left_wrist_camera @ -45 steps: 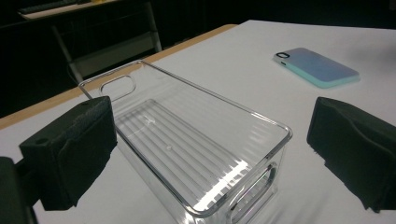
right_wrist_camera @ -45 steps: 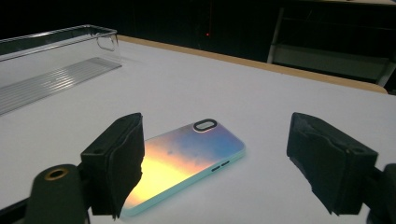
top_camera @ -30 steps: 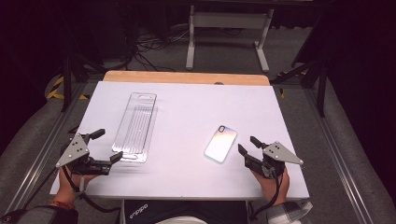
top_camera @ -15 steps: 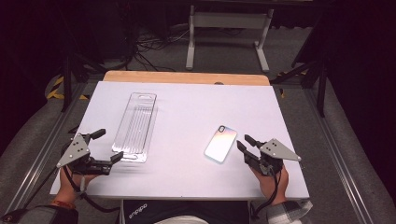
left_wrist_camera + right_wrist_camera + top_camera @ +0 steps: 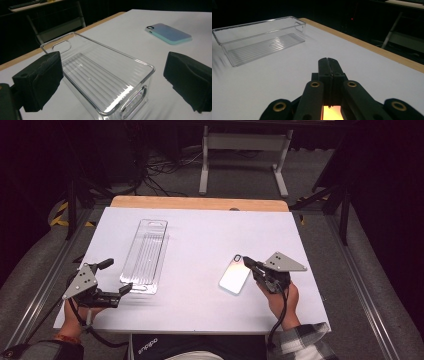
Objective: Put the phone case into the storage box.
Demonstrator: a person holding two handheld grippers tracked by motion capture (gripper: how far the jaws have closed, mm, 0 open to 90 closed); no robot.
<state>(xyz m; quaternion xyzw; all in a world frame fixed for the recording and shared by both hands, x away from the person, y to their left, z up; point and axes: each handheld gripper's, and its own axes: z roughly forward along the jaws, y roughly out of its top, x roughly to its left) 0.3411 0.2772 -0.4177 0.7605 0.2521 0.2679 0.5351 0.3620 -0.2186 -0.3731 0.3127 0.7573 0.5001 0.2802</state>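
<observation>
your right gripper sits at the near right of the table w/ jaws pressed fully together, nothing between them; in the right gripper view the two black jaws meet in one seam, pointing across bare white tabletop; its tip is right at the near-right edge of the pale blue rectangular phone, looks like touching it or just above, can't tell which; your right hand grips the handle from below, plaid cuff at the table's near edge.

your left gripper is at the near left, jaws spread wide, holding nothing; in the left gripper view the two black foam pads stand either side of the near end of the clear ribbed plastic tray, not touching it; one jaw tip lies just beside the tray's near short wall in the high view.

tray is long and narrow w/ cut-out handles at both ends, empty, lying lengthwise on the left half of the white table; phone lies face down, camera end away from you, well apart from the tray, on the right half; wooden strip runs along the far edge.
</observation>
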